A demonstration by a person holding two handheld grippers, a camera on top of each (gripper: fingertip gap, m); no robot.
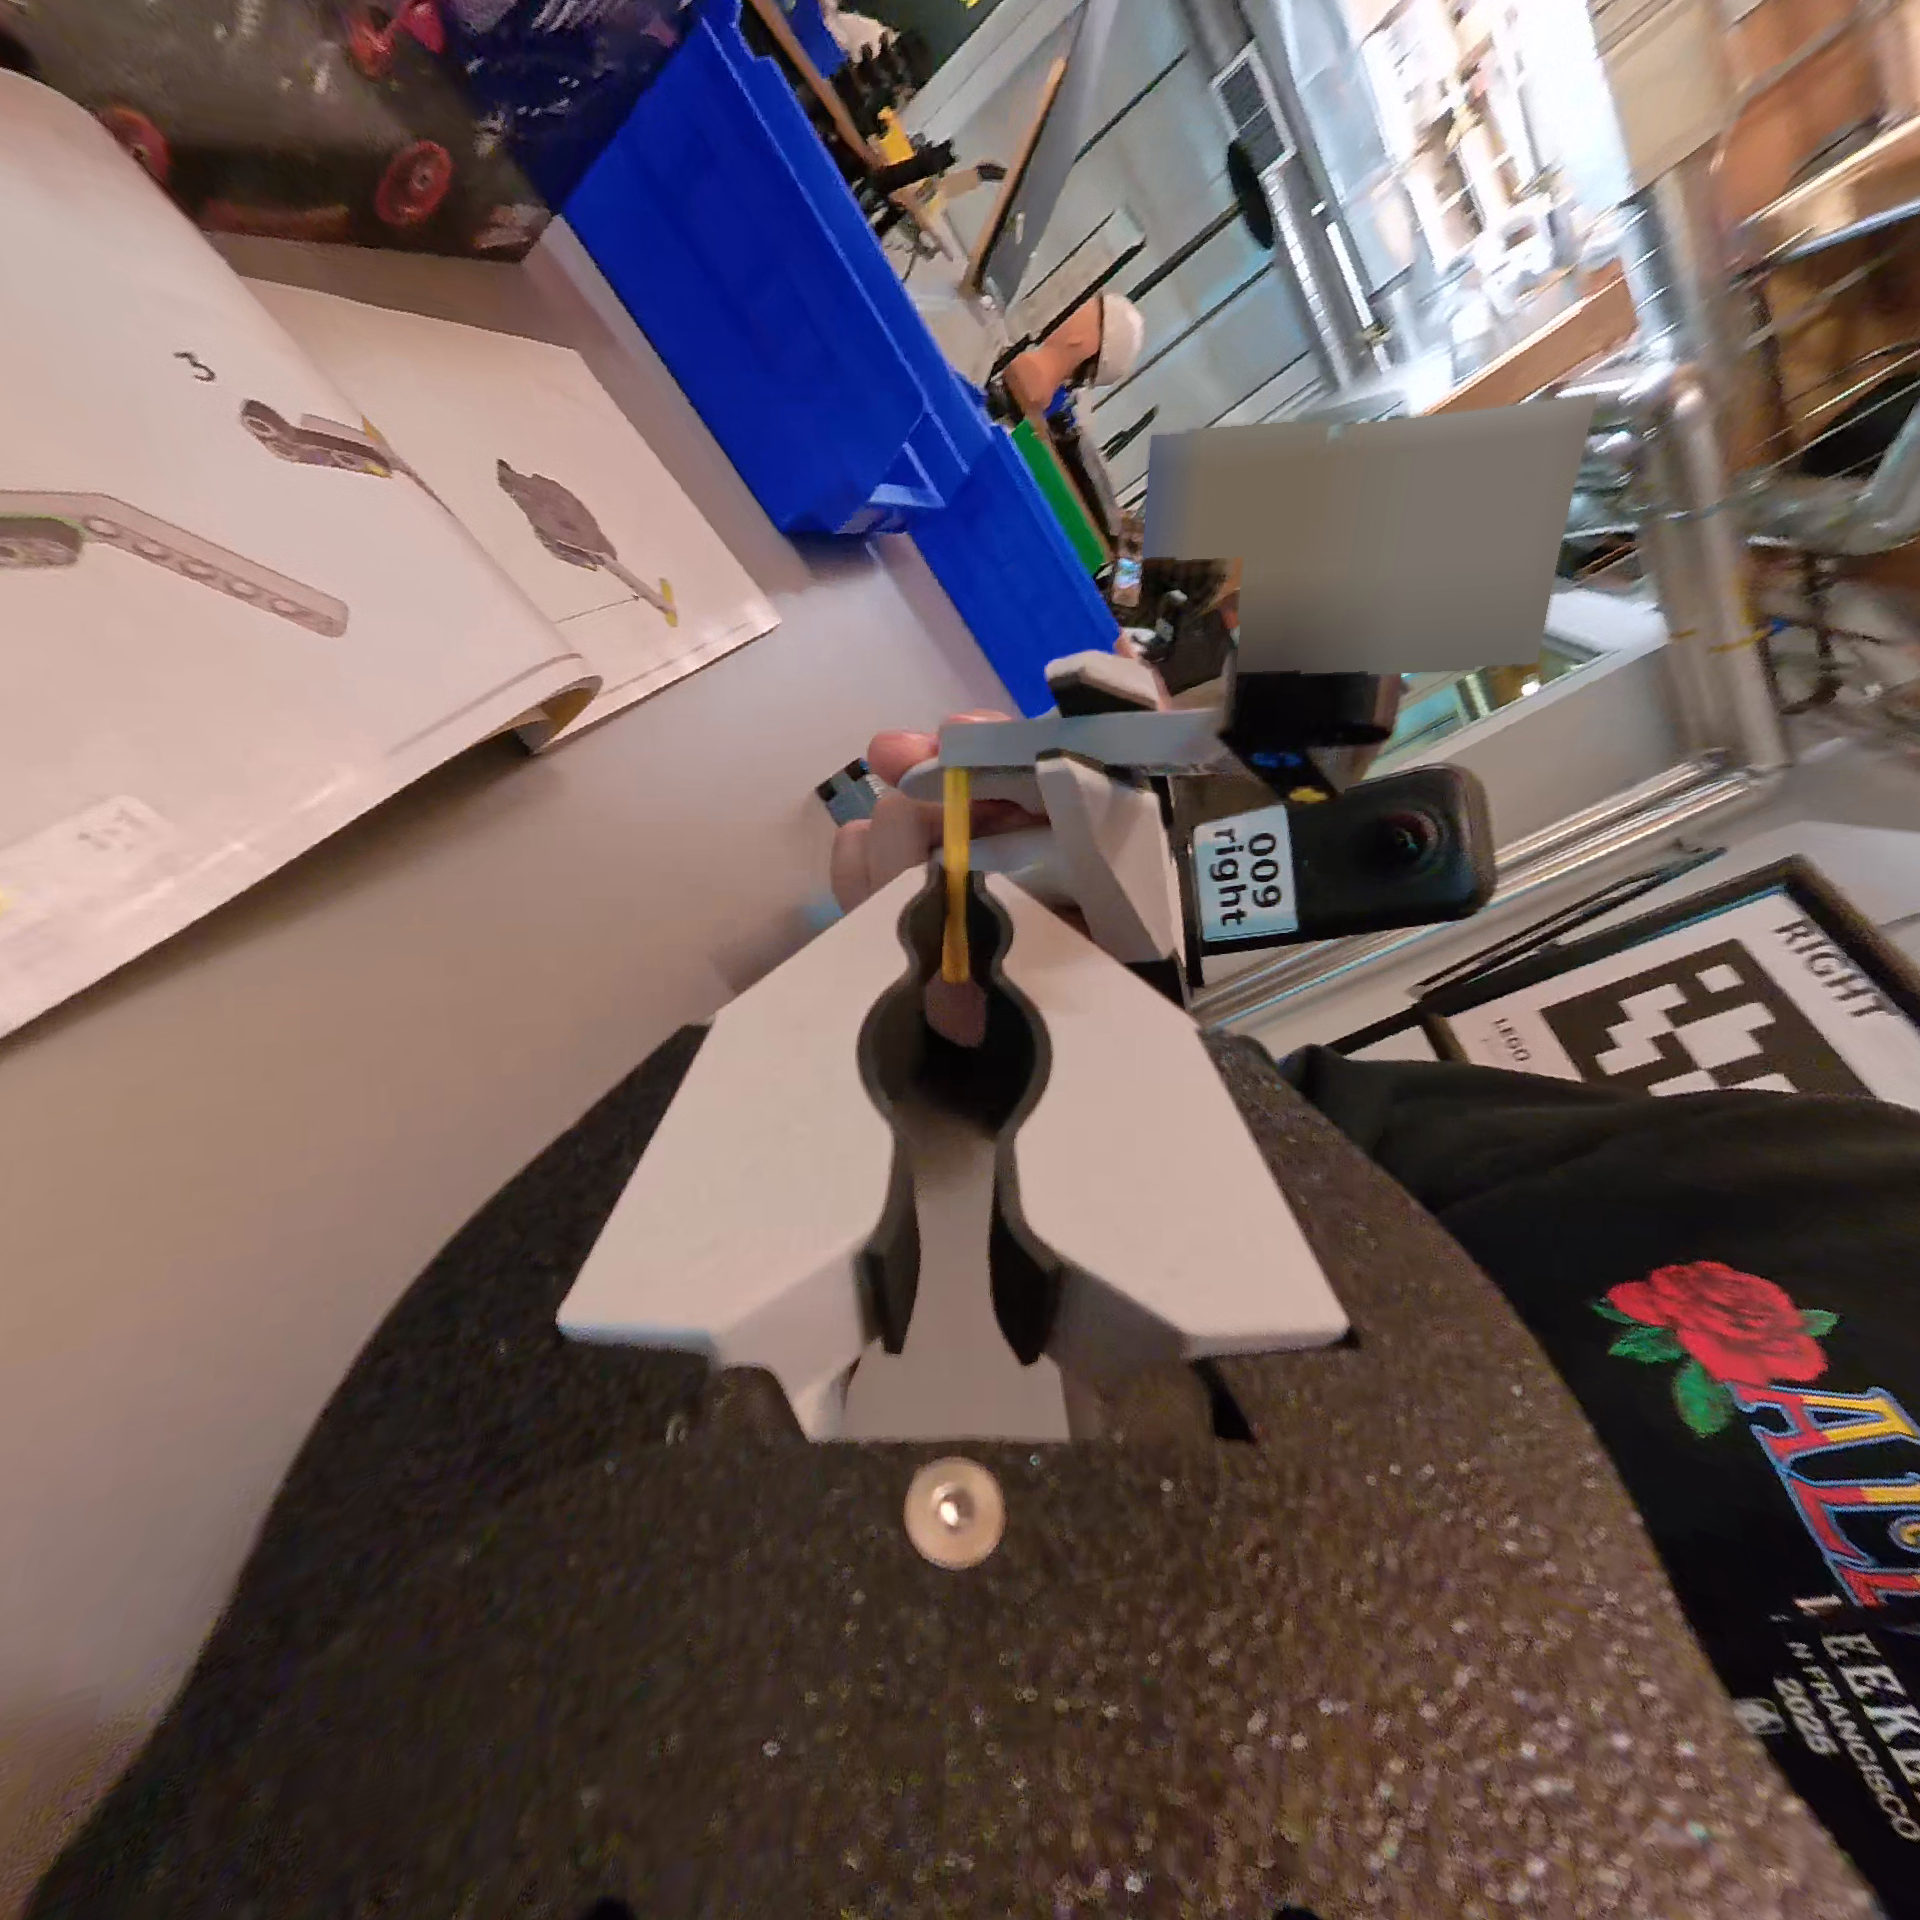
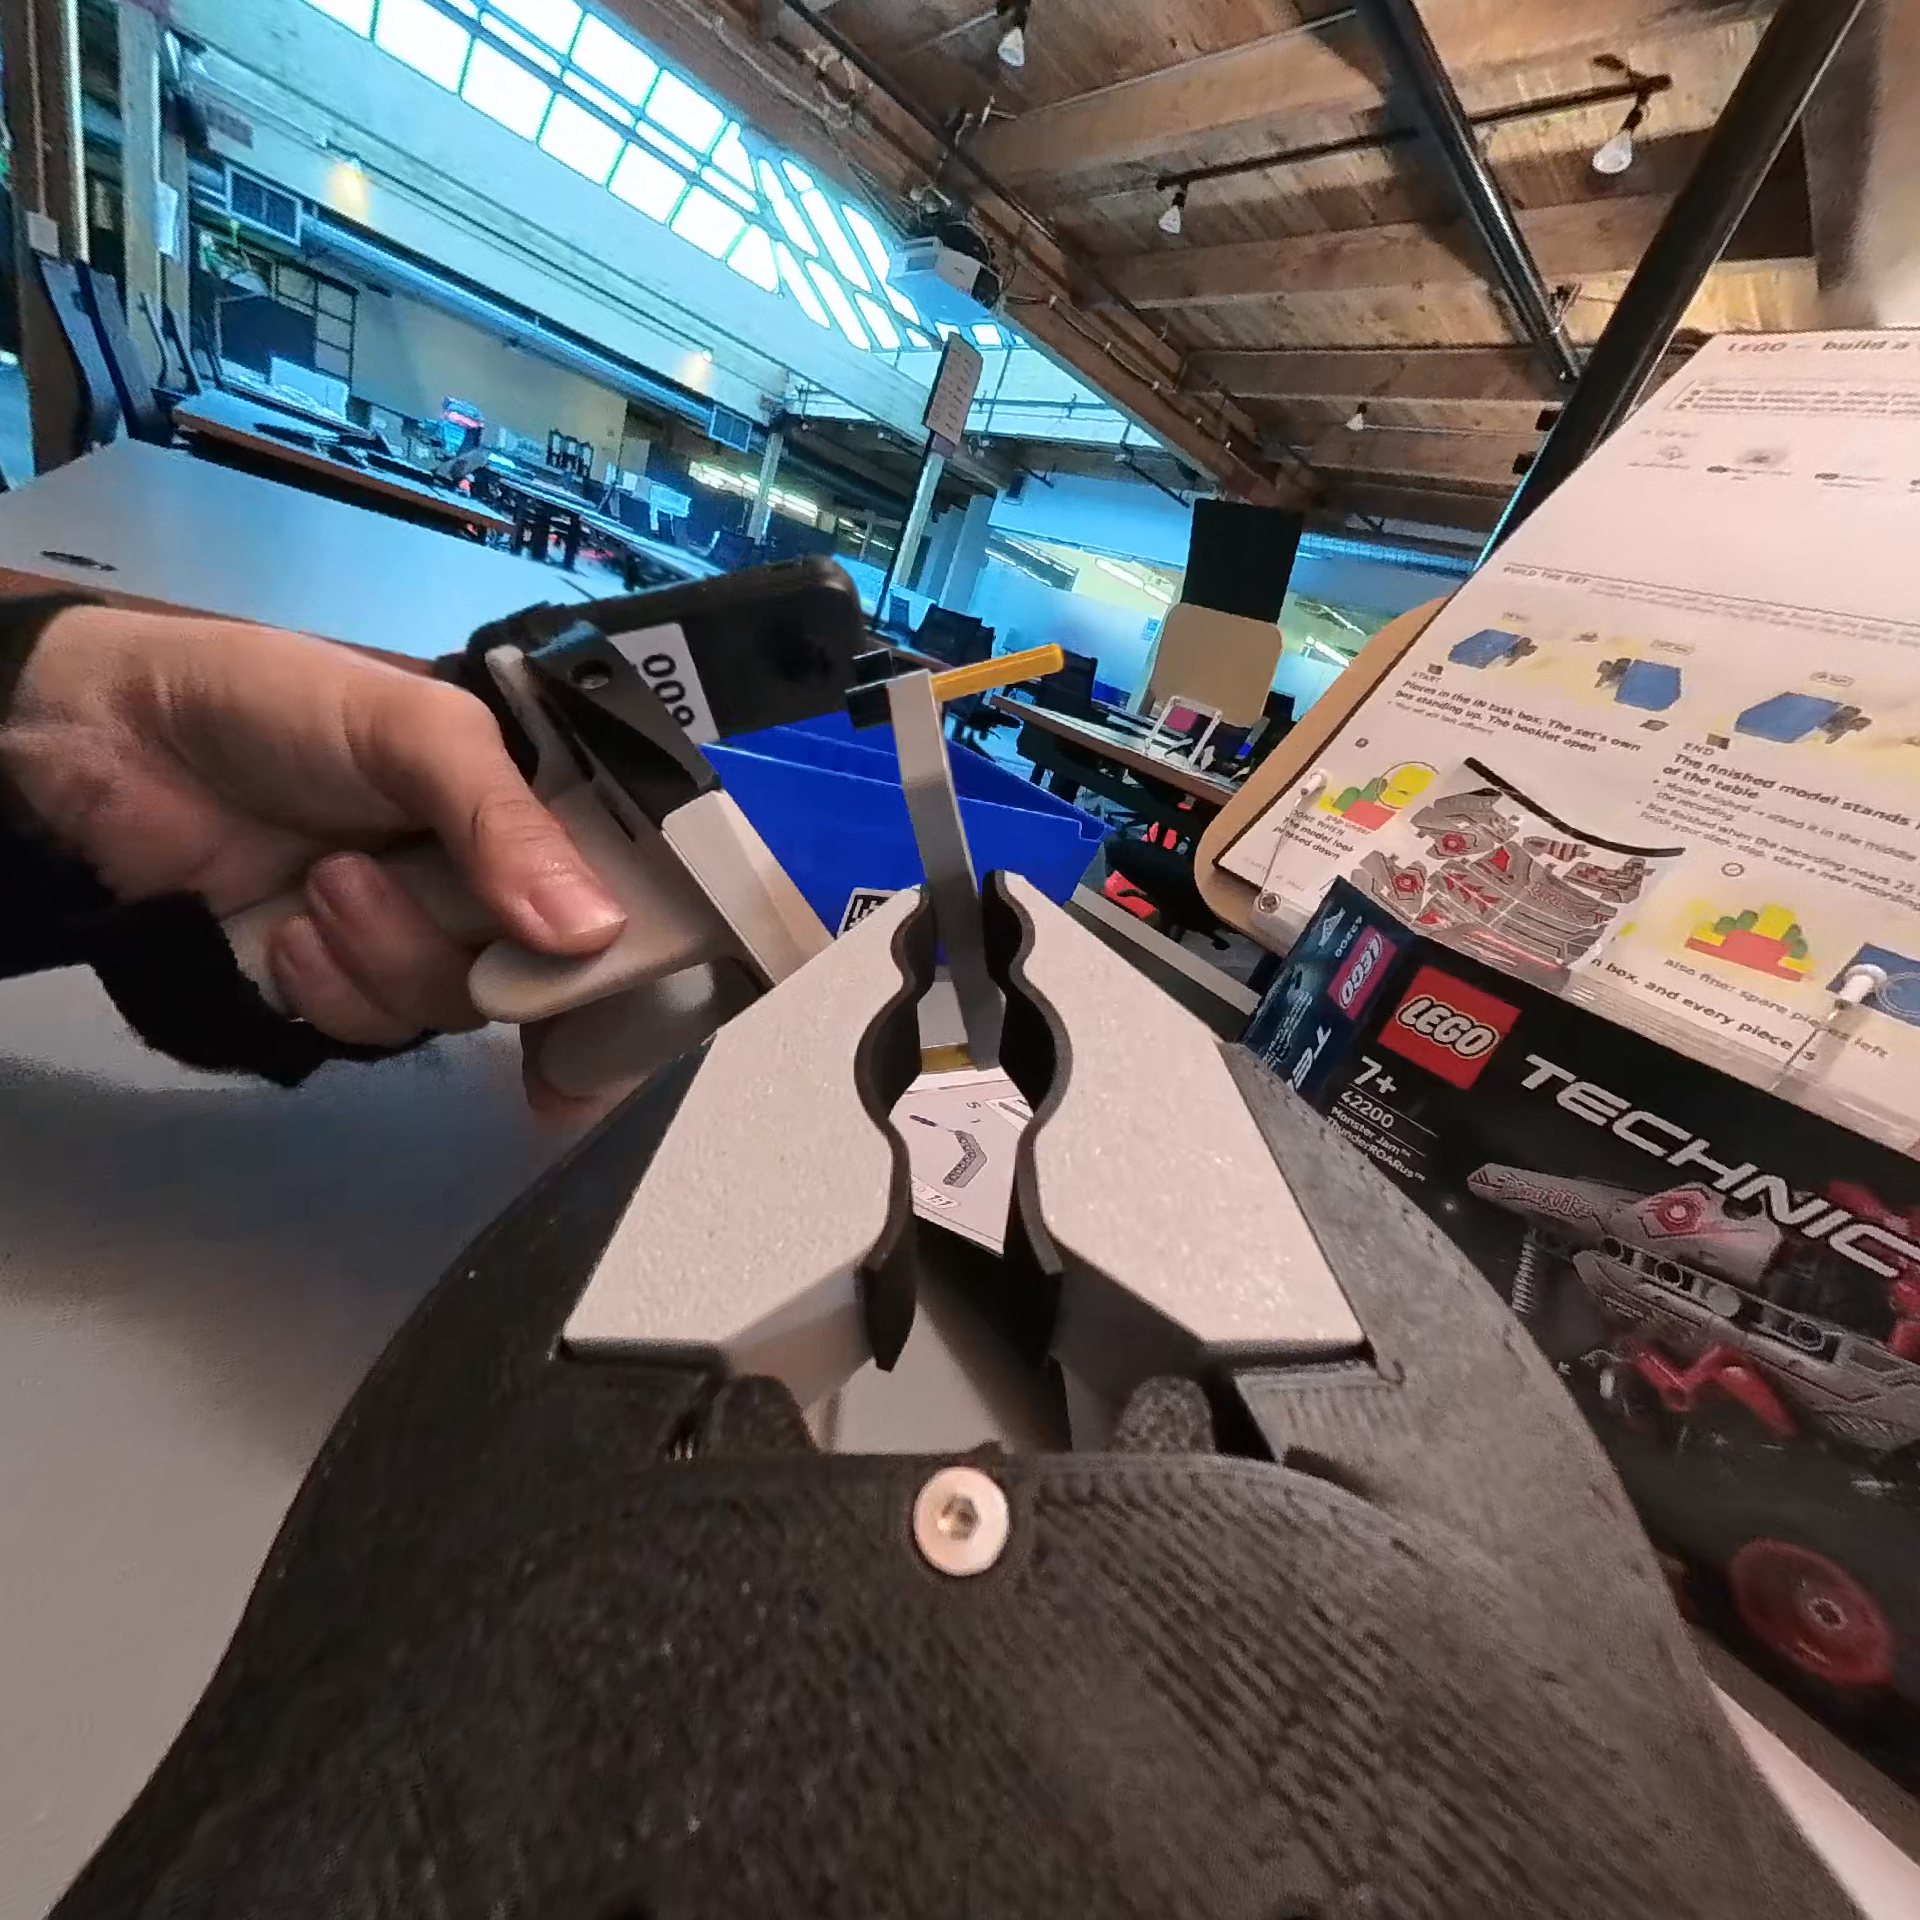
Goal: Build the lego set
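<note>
The open instruction booklet (image 1: 312, 582) lies flat on the table (image 1: 416, 1039), with the bins (image 1: 790, 343) lined up behind its far edge. The set's box (image 2: 1621, 1226) stands on the table beside the booklet, and an instruction board (image 2: 1662, 727) leans up just behind the box.

Left wrist view: lower end of yellow axle (image 1: 955, 914) sits inside the left gripper (image 1: 954, 914) finger channel; a small brownish part (image 1: 954, 1013) there is too blurred to identify. Instruction booklet (image 1: 312, 582) cut off at left edge, its diagrams smeared. Blue bin (image 1: 769, 312) runs past the top edge. Right wrist view: base of grey beam (image 2: 940, 831) hidden between the right gripper (image 2: 961, 935) fingers. Set box (image 2: 1621, 1226) cut off at right edge; the booklet shows only through the finger gap. Background blurred.
</note>
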